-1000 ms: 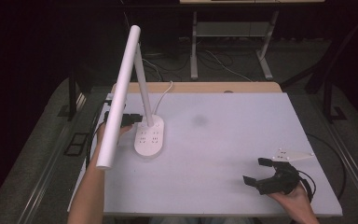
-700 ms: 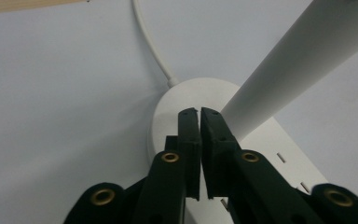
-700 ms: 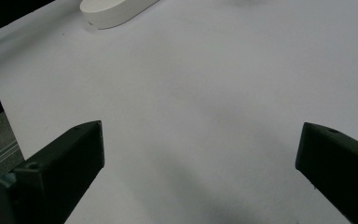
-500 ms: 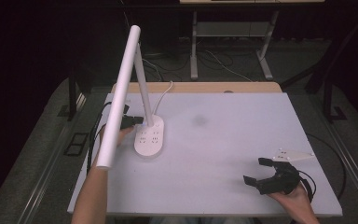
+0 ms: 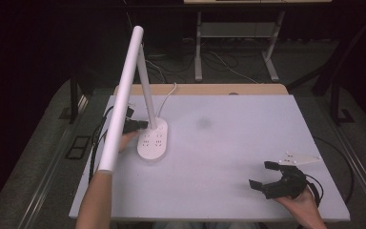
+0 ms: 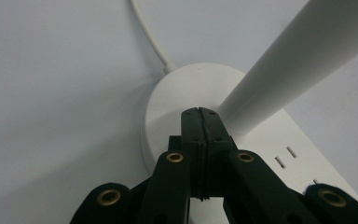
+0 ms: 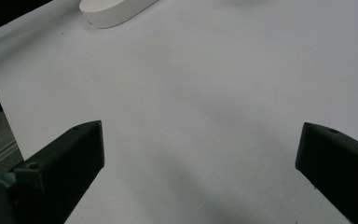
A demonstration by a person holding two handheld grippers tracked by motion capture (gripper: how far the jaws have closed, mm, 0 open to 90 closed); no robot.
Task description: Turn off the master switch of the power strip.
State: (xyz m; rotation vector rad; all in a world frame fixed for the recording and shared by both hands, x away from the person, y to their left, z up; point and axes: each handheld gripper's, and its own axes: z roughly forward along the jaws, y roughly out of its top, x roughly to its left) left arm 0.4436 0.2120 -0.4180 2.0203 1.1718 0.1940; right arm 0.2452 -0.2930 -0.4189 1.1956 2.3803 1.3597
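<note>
Left gripper (image 5: 140,125), jaws pressed together, touches the white oval-based plastic desk lamp (image 5: 152,140) at centre left; right gripper (image 5: 269,180) rests spread-jawed lower right.

dark room, grey carpet floor (image 5: 38,157)

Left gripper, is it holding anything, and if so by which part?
Nothing held: the left gripper has its jaws shut together, empty, tips at the desk lamp's base beside the stem.

In front of you the surface (image 5: 228,157) is a pale grey board; the white lamp base (image 5: 153,140) stands at its left part, its cord (image 5: 170,93) going to the far edge.
</note>
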